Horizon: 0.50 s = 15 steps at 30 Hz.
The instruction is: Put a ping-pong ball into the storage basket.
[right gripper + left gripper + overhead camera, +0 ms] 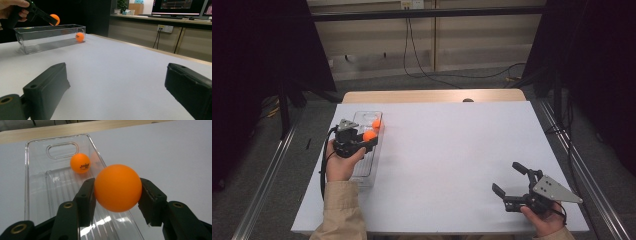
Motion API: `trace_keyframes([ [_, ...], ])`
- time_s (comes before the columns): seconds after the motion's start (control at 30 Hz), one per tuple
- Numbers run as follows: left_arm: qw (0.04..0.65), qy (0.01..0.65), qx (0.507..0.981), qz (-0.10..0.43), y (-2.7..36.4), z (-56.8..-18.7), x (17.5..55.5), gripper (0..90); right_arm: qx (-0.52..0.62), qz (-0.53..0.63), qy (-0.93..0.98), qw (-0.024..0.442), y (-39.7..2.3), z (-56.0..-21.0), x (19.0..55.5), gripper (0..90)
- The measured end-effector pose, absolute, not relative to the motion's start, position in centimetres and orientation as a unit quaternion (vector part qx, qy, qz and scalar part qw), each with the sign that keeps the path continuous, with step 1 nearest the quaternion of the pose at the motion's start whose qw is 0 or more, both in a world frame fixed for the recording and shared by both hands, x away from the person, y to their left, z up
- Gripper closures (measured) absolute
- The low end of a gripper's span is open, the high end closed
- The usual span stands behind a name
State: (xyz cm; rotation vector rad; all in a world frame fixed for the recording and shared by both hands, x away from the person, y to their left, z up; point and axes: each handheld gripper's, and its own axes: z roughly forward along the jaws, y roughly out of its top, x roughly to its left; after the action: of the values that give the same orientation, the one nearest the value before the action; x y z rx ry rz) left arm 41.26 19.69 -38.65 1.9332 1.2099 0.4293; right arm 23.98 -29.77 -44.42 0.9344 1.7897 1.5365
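White tabletop (447, 165) under the high view. Nearest the person, the right gripper (512, 181) rests at the near right corner, jaws spread wide with nothing between them. Farther left, the left gripper (368, 139) clamps an orange ball (117, 188) between both pads, held above the clear plastic bin (37, 182). A second orange ball (80, 163) lies in the bin's far end.
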Motion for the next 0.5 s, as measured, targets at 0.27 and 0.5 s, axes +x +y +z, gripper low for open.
trace_keyframes([
  [0.27, 0.396, 0.483, 0.761, 0.173, 20.13, -38.77, 41.24, 50.7, 0.352, 0.578, 0.673, 0.298, -29.77, -44.42, 23.99, 4.0],
  [0.5, 0.389, 0.485, 0.763, 0.177, 20.28, -38.87, 41.26, 50.7, 0.352, 0.578, 0.674, 0.298, -29.75, -44.43, 24.0, 4.0],
])
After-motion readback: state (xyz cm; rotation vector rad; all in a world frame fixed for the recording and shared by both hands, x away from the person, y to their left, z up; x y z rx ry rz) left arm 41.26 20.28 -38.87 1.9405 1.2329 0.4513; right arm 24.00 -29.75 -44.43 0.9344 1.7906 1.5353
